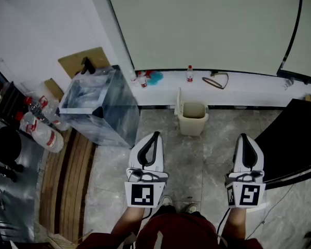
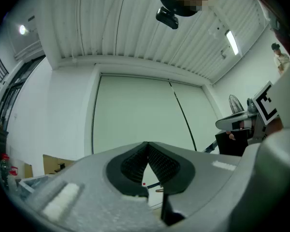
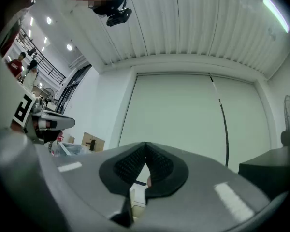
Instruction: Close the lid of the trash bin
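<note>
We count two grippers: the left gripper (image 1: 155, 135) and the right gripper (image 1: 243, 137). Far ahead there is one trash bin (image 1: 193, 120) with one lid (image 1: 178, 102). On the far ledge we count one red-capped bottle (image 1: 189, 74), one blue object (image 1: 155, 77) and one coiled cable (image 1: 216, 81). To the left we count one clear box (image 1: 101, 110), two cardboard pieces (image 1: 73, 62) and at least two red-labelled bottles (image 1: 45, 135). To the right we count one black table (image 1: 293, 134).

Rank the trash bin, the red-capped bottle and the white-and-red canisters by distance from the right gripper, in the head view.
1. trash bin, ahead-left of the right gripper.
2. red-capped bottle, on the ledge behind it.
3. white-and-red canisters, far left.
</note>
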`<state>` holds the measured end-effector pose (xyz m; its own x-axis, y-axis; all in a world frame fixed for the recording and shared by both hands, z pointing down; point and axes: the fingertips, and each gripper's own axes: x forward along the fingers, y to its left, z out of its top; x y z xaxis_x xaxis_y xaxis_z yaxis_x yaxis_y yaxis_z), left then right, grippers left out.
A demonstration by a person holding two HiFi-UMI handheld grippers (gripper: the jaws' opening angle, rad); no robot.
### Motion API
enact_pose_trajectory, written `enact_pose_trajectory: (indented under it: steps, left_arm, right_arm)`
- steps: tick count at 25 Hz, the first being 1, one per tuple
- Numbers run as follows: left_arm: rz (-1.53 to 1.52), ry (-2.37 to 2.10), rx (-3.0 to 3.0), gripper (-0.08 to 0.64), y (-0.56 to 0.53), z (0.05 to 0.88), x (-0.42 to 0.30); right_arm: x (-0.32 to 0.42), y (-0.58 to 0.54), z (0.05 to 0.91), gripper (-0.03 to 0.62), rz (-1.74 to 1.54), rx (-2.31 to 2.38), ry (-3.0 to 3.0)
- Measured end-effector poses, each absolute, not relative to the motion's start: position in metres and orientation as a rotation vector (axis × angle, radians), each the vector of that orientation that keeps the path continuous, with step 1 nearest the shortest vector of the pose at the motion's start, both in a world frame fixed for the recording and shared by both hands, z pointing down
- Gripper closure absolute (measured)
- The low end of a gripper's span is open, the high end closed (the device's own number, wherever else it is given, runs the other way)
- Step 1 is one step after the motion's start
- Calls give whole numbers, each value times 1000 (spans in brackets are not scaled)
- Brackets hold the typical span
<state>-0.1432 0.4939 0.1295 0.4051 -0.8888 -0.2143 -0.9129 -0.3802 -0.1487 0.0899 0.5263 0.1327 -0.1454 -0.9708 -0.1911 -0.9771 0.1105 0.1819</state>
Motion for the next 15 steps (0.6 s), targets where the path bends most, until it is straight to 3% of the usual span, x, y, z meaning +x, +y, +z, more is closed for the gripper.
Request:
enact_pose_trajectory:
  steps: [15]
  left_arm:
    - [152, 1615, -2422, 554, 485, 135, -194]
  right_arm:
    - [47, 520, 134, 592, 375, -2036, 2306]
